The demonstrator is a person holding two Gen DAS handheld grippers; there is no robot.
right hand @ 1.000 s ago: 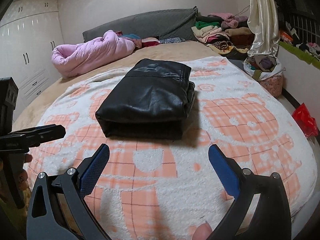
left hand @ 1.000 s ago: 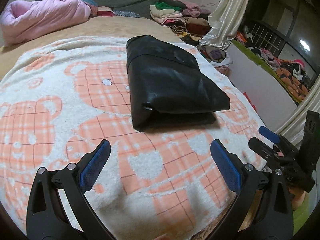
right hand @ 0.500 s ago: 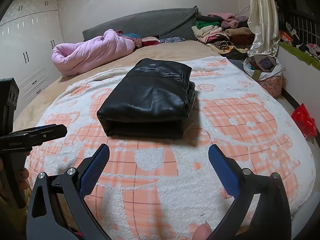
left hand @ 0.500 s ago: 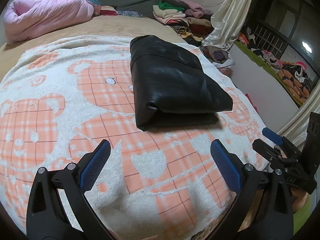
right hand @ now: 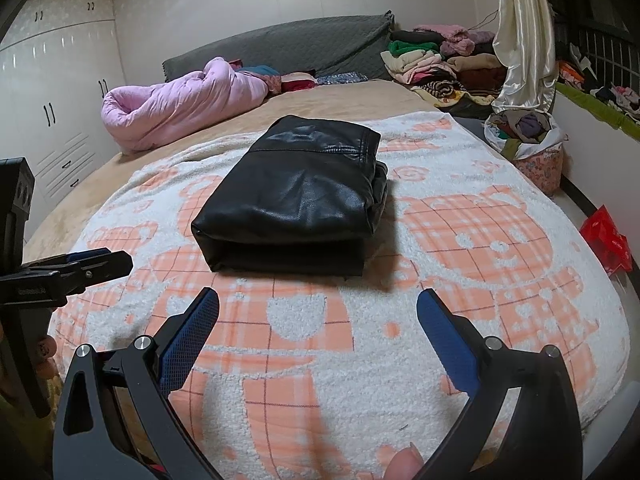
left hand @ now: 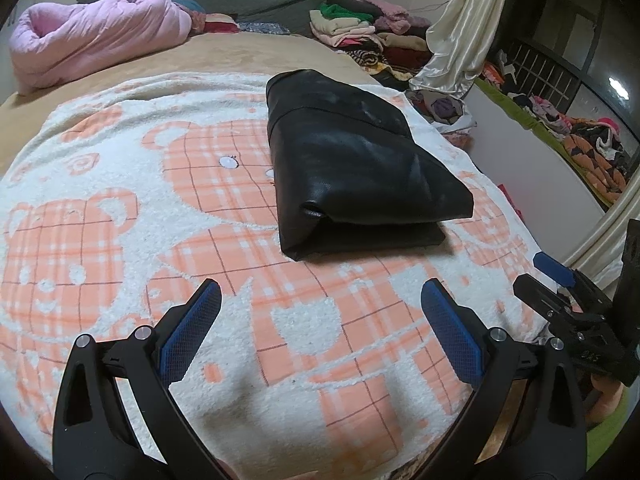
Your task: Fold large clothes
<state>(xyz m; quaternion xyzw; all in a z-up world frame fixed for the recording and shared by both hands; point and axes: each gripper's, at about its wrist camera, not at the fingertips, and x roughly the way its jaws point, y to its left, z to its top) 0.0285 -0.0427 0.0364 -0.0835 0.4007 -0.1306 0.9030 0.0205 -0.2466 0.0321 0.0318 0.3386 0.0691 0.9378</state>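
Note:
A black leather garment (left hand: 352, 168) (right hand: 300, 196) lies folded into a thick rectangle on the white and orange bear-patterned blanket (left hand: 120, 208) (right hand: 480, 232). My left gripper (left hand: 320, 296) hangs open over the blanket's near edge, short of the garment, nothing between its blue pads. My right gripper (right hand: 318, 304) is also open and empty, just in front of the garment's folded edge. Each gripper shows in the other's view: the right one (left hand: 568, 304) at the right edge, the left one (right hand: 68, 268) at the left edge.
A pink quilt (left hand: 96, 40) (right hand: 180, 100) lies rolled at the head of the bed by a grey headboard (right hand: 288, 48). Stacked clothes (left hand: 360, 32) (right hand: 432, 60), a cream curtain (right hand: 524, 32) and a laundry basket (right hand: 528, 140) stand to the right. White wardrobes (right hand: 60, 92) line the left wall.
Both grippers have drifted slightly, the garment shifting a little in each view. They stay open and empty; the garment has not moved on the blanket.

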